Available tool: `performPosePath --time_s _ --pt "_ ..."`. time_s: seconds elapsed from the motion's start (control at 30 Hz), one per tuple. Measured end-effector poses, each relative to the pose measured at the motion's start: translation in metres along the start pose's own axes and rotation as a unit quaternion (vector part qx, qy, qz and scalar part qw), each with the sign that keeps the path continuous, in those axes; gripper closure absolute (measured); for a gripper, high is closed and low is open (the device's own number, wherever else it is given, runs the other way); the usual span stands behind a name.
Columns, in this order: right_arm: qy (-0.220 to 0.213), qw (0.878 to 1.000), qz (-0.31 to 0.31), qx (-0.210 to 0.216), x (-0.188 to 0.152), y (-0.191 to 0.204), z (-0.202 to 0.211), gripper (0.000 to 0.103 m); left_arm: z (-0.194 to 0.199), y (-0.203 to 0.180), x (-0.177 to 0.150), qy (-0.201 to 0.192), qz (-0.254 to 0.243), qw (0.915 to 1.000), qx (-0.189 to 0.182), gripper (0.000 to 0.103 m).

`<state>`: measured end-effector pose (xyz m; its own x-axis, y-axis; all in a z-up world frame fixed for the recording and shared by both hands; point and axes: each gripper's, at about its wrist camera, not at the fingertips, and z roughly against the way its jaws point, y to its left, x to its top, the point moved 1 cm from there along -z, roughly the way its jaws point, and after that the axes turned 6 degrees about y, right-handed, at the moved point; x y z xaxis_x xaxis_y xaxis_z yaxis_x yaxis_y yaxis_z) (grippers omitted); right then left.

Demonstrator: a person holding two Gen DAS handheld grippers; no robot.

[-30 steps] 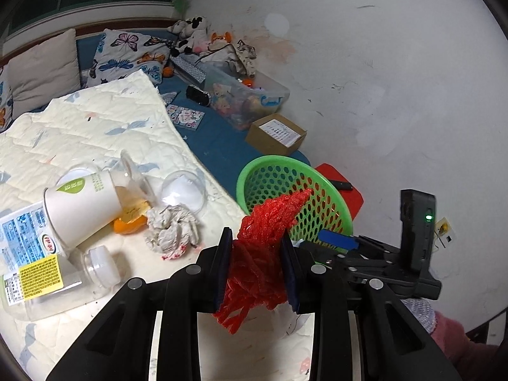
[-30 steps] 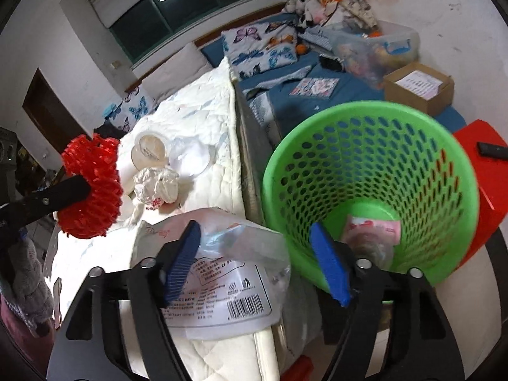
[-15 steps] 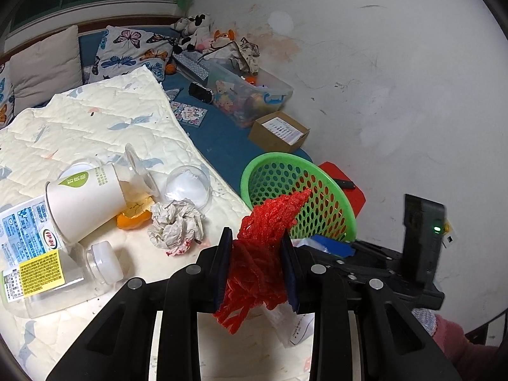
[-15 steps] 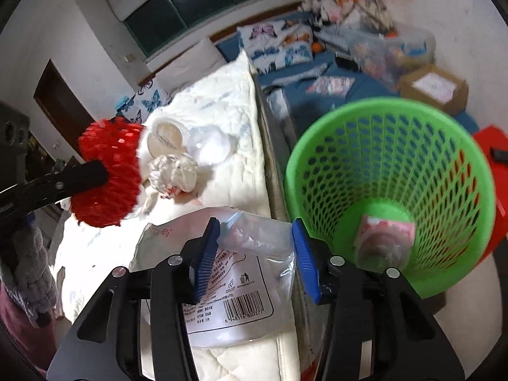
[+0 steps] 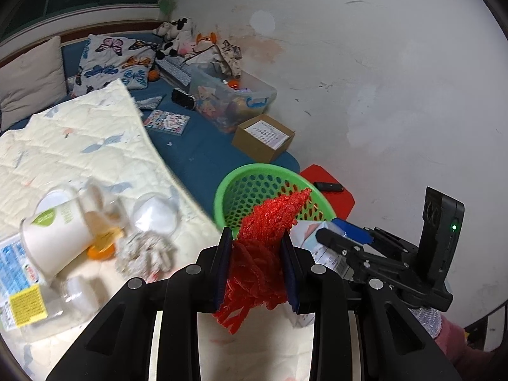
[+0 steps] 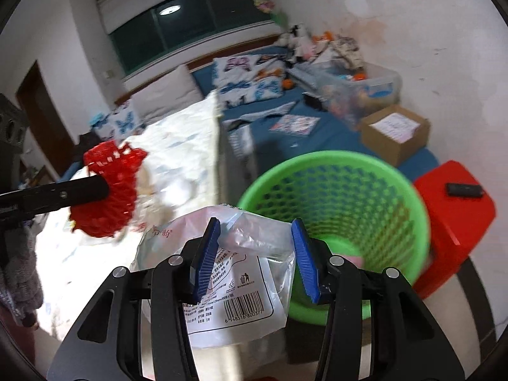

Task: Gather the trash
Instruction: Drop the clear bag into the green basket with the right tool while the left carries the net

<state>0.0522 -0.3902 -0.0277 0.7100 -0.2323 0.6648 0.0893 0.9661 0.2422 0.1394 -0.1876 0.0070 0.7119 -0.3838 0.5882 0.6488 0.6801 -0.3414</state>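
Left gripper (image 5: 257,266) clamped narrow on red mesh net (image 5: 266,222). Right gripper (image 6: 255,257) half-closed on plastic bag (image 6: 235,292). Green basket (image 6: 409,190) at 1 o'clock of bag. Risk judged: limp bag snagged on rim, dropped outside.

Butterfly-print pillow (image 5: 111,63), cardboard box (image 5: 263,138) (labelled on top), clear toy bin (image 5: 233,101), red stool (image 6: 454,219), dark window (image 6: 190,28)
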Motion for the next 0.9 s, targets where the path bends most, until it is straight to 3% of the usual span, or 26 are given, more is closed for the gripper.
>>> performPosePath --time_s 0.43,0.53,0.67,0.9 --pt "-0.009 0.995 -0.036 -0.093 0.013 -0.067 -0.009 0.053 -0.063 -0.025 0.036 0.029 -0.007 0.9991 -0.029 0.074" --pt "-0.007 0.994 -0.044 -0.099 0.012 -0.075 -0.012 0.051 -0.076 -0.027 0.041 0.036 -0.003 0.9988 -0.033 0.073" --pt "-0.006 0.993 -0.05 -0.103 0.01 -0.08 -0.013 0.04 -0.09 -0.029 0.042 0.046 0.003 0.9983 -0.036 0.07" --pt "-0.007 0.993 -0.058 -0.102 0.005 -0.083 -0.007 0.037 -0.104 -0.029 0.039 0.056 0.008 0.9976 -0.039 0.059"
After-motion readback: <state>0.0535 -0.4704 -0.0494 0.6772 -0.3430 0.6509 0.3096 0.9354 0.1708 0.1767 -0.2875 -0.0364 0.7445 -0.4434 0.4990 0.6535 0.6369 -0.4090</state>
